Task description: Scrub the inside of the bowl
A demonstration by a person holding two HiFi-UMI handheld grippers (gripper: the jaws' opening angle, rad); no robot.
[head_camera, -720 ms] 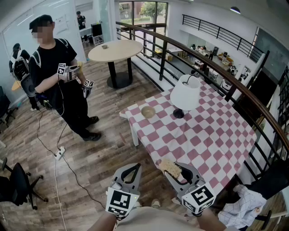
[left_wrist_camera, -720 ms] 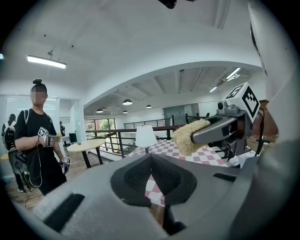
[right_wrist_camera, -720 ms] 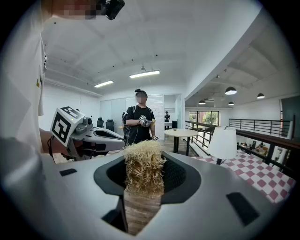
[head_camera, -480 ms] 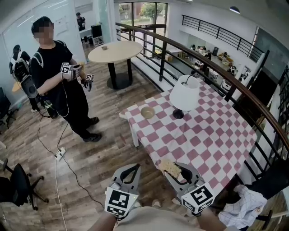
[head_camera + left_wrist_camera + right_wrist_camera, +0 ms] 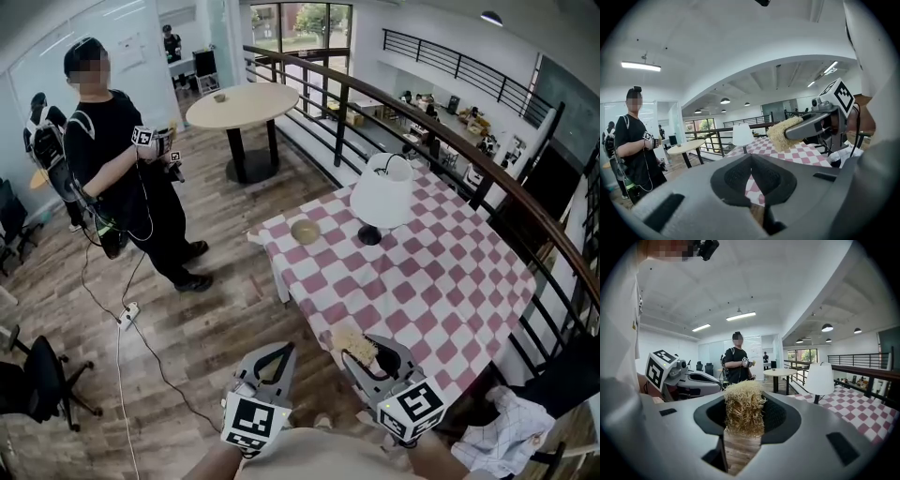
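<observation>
Right tongs (image 5: 364, 352) clamping scrubber (image 5: 744, 408); left tongs (image 5: 281, 352) pinching shut, empty. Bowl (image 5: 306, 231) sitting well ahead of both; left likely needing to be steadying it.

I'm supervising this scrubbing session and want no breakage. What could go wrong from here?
The bowl sits unheld near a corner of the table, and the left hand-held gripper is shut and empty; one-handed scrubbing with the scrubber might shove it off. The lamp stands close beside the bowl, so a reaching arm could topple it.
</observation>
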